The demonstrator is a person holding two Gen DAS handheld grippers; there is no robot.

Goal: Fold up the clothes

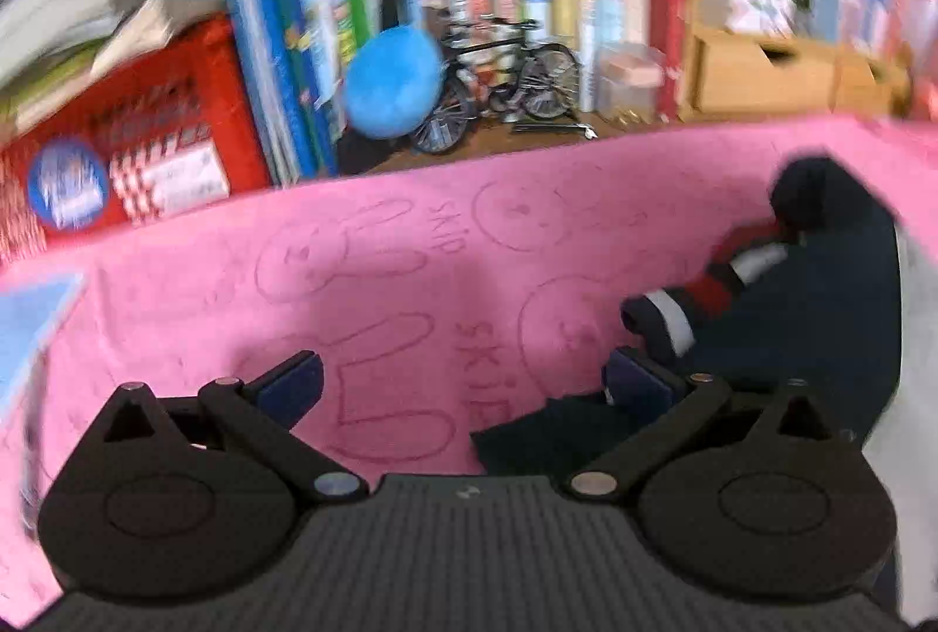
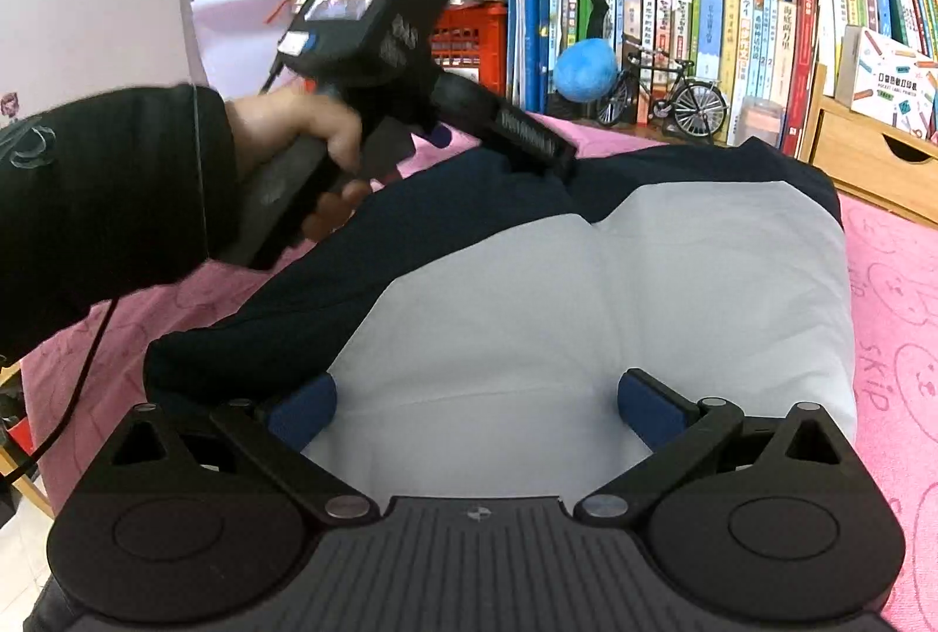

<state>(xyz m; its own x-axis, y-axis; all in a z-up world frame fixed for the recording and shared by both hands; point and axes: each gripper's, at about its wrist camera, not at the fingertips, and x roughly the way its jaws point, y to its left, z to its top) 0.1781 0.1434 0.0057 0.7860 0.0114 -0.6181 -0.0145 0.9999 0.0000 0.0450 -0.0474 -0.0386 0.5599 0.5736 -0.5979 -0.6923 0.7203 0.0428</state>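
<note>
Two grippers, left gripper (image 1: 463,386) and right gripper (image 2: 478,400), gape wide over the half-folded navy-and-white garment (image 2: 586,292); regripping an edge likely comes next.

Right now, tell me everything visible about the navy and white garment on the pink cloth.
The navy and white garment lies in a soft, partly folded heap on the pink printed cloth. Its white panel faces the open right gripper; navy fabric wraps the far and left edges. A red, white and navy striped cuff shows beside the open left gripper.
</note>
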